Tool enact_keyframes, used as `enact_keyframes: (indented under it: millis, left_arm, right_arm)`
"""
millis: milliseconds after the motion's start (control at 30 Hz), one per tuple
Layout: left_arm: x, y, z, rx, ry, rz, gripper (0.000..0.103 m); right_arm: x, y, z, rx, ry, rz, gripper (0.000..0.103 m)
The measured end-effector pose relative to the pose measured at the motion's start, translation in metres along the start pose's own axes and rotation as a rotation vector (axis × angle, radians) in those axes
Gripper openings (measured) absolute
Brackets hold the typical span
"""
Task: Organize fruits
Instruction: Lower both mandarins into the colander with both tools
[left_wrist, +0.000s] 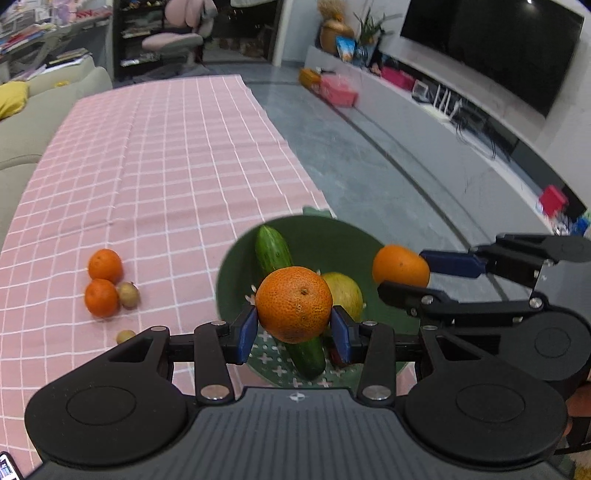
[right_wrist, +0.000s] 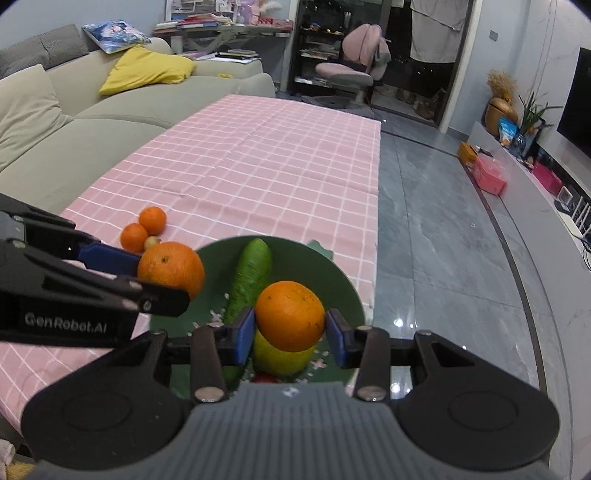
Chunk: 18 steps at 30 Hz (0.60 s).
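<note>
Left wrist view: left tongs clench a tangerine above the green bowl, which holds a cucumber and a yellow-green fruit. At 3 o'clock, right tongs grip a second tangerine over the rim. Both tongs stand partly open, pads pressing peel. Best practice: lower each fruit into a free gap before releasing. Two tangerines remain on the tabletop at 9 o'clock.

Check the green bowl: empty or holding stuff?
Holding stuff: a cucumber and a yellow-green fruit lie in the bowl.
</note>
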<state>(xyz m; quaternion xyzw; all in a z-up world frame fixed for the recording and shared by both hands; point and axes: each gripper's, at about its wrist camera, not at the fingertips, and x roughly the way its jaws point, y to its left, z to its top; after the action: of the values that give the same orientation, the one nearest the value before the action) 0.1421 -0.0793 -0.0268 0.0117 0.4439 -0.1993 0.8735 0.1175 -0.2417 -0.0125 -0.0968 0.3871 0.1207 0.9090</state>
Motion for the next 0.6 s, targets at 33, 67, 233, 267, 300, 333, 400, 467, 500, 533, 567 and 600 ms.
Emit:
enact_keyframes:
  millis: [33, 67, 233, 267, 300, 333, 400, 467, 500, 533, 567, 600]
  left_arm:
    - [0.004, -0.001, -0.001, 0.005, 0.012, -0.001, 0.048]
    - [0.006, -0.003, -0.003, 0.009, 0.022, -0.001, 0.048]
    - [0.023, -0.006, -0.005, 0.029, 0.071, 0.007, 0.048]
    - [0.025, -0.006, -0.005, 0.029, 0.079, 0.005, 0.048]
    - [0.027, -0.006, -0.006, 0.029, 0.088, 0.003, 0.048]
    - [0.03, -0.006, -0.006, 0.03, 0.096, 0.004, 0.048]
    - [0.035, -0.006, -0.007, 0.035, 0.112, 0.01, 0.048]
    - [0.04, -0.005, -0.008, 0.043, 0.128, 0.017, 0.048]
    - [0.041, -0.005, -0.009, 0.045, 0.134, 0.018, 0.048]
    - [0.044, -0.005, -0.009, 0.047, 0.143, 0.019, 0.048]
    - [0.046, -0.004, -0.01, 0.047, 0.15, 0.02, 0.048]
    - [0.047, -0.003, -0.01, 0.047, 0.158, 0.02, 0.048]
  right_arm:
    - [0.003, -0.002, -0.001, -0.002, 0.007, -0.002, 0.039]
    - [0.006, -0.003, -0.002, -0.005, 0.012, -0.005, 0.039]
    - [0.024, -0.008, -0.006, -0.007, 0.048, -0.007, 0.039]
    - [0.027, -0.009, -0.007, -0.006, 0.056, -0.006, 0.039]
    - [0.029, -0.01, -0.01, -0.007, 0.061, -0.007, 0.039]
    - [0.032, -0.01, -0.011, -0.011, 0.067, -0.007, 0.039]
    - [0.037, -0.009, -0.012, -0.023, 0.078, -0.009, 0.039]
    - [0.043, -0.008, -0.013, -0.036, 0.091, -0.007, 0.039]
    - [0.046, -0.007, -0.014, -0.043, 0.097, -0.005, 0.039]
    - [0.048, -0.006, -0.014, -0.051, 0.103, -0.004, 0.039]
    - [0.051, -0.006, -0.015, -0.06, 0.109, -0.003, 0.039]
    - [0.053, -0.005, -0.016, -0.068, 0.114, -0.003, 0.039]
